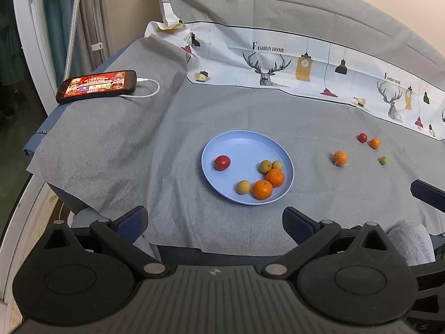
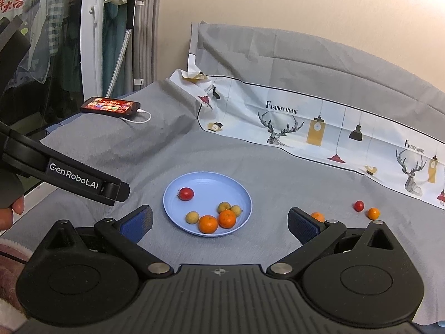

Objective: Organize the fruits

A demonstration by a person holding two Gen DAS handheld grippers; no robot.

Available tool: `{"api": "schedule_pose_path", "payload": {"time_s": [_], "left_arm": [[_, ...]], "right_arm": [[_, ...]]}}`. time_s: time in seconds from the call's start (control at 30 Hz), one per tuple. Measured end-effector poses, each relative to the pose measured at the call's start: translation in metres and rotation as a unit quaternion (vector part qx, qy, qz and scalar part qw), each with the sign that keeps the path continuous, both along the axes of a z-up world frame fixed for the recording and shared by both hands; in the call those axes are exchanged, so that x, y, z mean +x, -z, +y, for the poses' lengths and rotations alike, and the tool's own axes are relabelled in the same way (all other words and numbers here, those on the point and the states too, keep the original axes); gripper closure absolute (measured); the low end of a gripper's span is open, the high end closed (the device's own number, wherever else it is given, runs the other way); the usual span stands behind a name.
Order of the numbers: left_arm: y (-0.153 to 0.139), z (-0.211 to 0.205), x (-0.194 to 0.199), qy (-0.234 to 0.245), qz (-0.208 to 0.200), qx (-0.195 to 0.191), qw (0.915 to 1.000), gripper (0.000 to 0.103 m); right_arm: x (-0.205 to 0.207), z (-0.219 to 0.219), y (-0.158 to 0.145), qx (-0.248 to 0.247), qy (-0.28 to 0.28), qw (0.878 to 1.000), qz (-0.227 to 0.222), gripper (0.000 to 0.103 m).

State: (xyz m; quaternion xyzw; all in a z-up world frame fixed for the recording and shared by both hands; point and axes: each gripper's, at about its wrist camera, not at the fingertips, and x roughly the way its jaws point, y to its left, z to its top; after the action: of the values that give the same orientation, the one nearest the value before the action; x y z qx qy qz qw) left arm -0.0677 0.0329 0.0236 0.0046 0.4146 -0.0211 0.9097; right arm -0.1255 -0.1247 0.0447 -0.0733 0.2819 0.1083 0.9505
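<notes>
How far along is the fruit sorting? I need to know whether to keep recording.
Roughly halfway. Done: the blue plate holds six fruits, a red one, two oranges and three yellowish ones. In hand: nothing; the left gripper and right gripper are both open and empty. Left: four fruits on the grey cloth, an orange, a small red fruit, a small orange and a yellowish one.

You've got a round light-blue plastic plate flat on the grey cloth. In it: one red cherry tomato alone on the left side; two orange mandarins touching near the front-right rim, two yellow-brown longans just behind them, a third longan left of the mandarins. Loose on the cloth right of the plate: one mandarin, a small red tomato, a small orange fruit, one longan.
</notes>
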Motion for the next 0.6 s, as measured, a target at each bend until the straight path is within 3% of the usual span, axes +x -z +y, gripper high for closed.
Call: {"api": "schedule_pose_path", "payload": {"time_s": [0.6], "left_arm": [[0.021,0.003,0.017,0.000,0.035,-0.003,0.9994,0.000]], "right_arm": [[0.016,0.001,0.017,0.001,-0.004,0.999,0.039,0.001]]}}
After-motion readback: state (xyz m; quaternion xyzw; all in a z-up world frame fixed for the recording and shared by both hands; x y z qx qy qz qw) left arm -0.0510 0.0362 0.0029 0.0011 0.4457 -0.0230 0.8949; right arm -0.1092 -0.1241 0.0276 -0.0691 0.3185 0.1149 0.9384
